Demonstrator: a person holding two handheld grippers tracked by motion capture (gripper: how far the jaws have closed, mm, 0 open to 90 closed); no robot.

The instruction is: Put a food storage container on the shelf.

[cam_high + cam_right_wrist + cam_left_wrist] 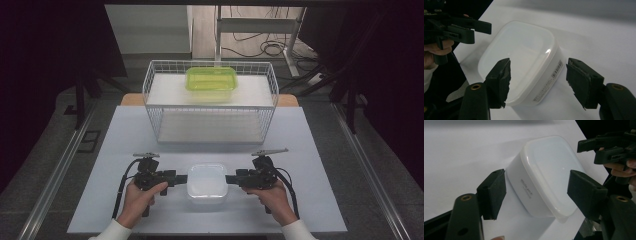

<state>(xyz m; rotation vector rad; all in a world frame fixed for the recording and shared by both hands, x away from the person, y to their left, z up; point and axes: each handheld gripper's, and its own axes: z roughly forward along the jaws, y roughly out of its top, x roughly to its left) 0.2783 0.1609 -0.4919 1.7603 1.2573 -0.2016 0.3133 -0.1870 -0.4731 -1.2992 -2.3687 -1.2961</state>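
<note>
The white lidded box (206,183) sits on the table (125,130) near my edge, lid on, midway between my two tongs. My left tongs (181,178) come at it from 9 o'clock, my right tongs (231,178) from 3 o'clock, both held level and pointing at each other across it.

In the left gripper view the box (544,173) lies between my two pads (492,192), with a gap showing on each side — apart, not clamped. The right gripper view is the same: the box (521,60) between the pads (500,80), daylight on both sides, nothing gripped.

Step in hand, as I judge it: take the box by its two short ends at once. To do it well, keep both tongs at equal height, push in far enough that the pads bear on the wall under the lid rim and not on the lid edge alone, then squeeze both together so it does not slide toward one side.

At 12 o'clock stands a wire basket (150,85) with a green box (211,79) on its upper level, well apart from my work.

Hard to make out — the contents of the white box, since the lid is cloudy; the printed labels are too small to read. My forearms are cut off at the bottom edge.
</note>
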